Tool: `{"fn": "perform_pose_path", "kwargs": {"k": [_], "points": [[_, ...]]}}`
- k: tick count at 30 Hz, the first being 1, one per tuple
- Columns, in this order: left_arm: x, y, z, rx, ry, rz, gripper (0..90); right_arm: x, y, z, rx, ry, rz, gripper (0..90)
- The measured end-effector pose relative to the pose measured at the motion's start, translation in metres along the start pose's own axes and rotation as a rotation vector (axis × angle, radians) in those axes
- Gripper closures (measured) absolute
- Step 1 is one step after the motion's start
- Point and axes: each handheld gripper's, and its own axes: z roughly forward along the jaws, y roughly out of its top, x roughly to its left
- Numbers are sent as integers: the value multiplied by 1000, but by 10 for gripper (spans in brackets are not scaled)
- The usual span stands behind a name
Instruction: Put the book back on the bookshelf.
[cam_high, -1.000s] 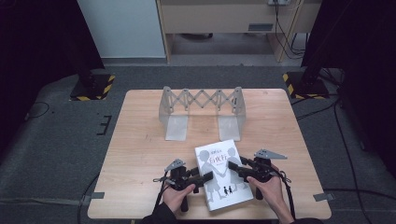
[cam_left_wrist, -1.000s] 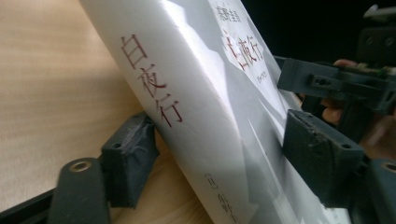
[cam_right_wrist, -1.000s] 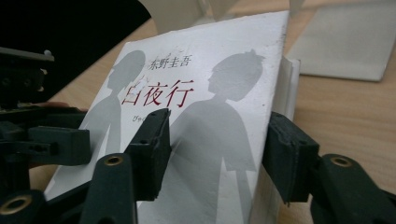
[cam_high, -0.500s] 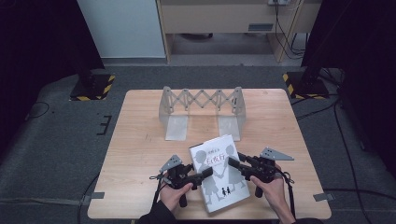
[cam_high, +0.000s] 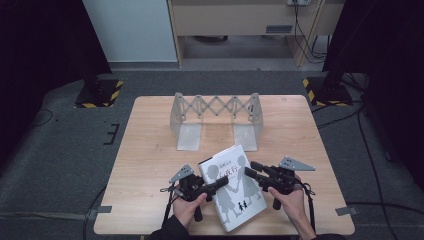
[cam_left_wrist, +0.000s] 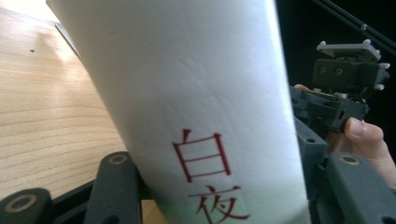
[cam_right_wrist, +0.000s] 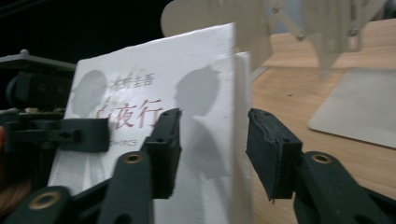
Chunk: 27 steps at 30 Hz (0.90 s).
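Note:
A thick white book with grey silhouettes and red characters is held between both grippers near the table's front edge, tipped up off the wood. My left gripper is shut on its spine side; the jaws have just been closing, and the spine stands between them in the left gripper view. My right gripper clasps the opposite edge. Its jaws have also just been closing, and its pads sit on the cover and the back.
A grey folding scissor-type book rack stands at the middle back of the wooden table, its flat feet toward me. Dark floor with cables and yellow-black striped stand bases surrounds the table.
The left gripper has risen a little and closed onto the book's left side. The book now sits slightly higher and more tipped. The right hand has hardly moved.

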Motion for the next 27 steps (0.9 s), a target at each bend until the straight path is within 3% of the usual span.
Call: {"fn": "perform_pose_path", "kwargs": {"k": [4, 8, 11, 16, 19, 27], "points": [[-2, 7, -4, 0, -2, -13, 468, -12, 3, -12, -23, -62, 7, 467], [-3, 15, -9, -4, -8, -15, 493, -22, 3, -19, -19, -153, -5, 393], [-5, 21, -12, -10, -10, -9, 510, -27, 0, -19, 14, -229, -36, 335], [-11, 31, -15, 1, 2, 30, 521, -34, -5, -14, 107, -315, -65, 262], [-12, 35, -14, 9, 4, 42, 525, -39, -9, -13, 166, -355, -75, 243], [-16, 47, -12, 35, 6, 44, 528, -47, -10, -18, 198, -398, -74, 216]]}}
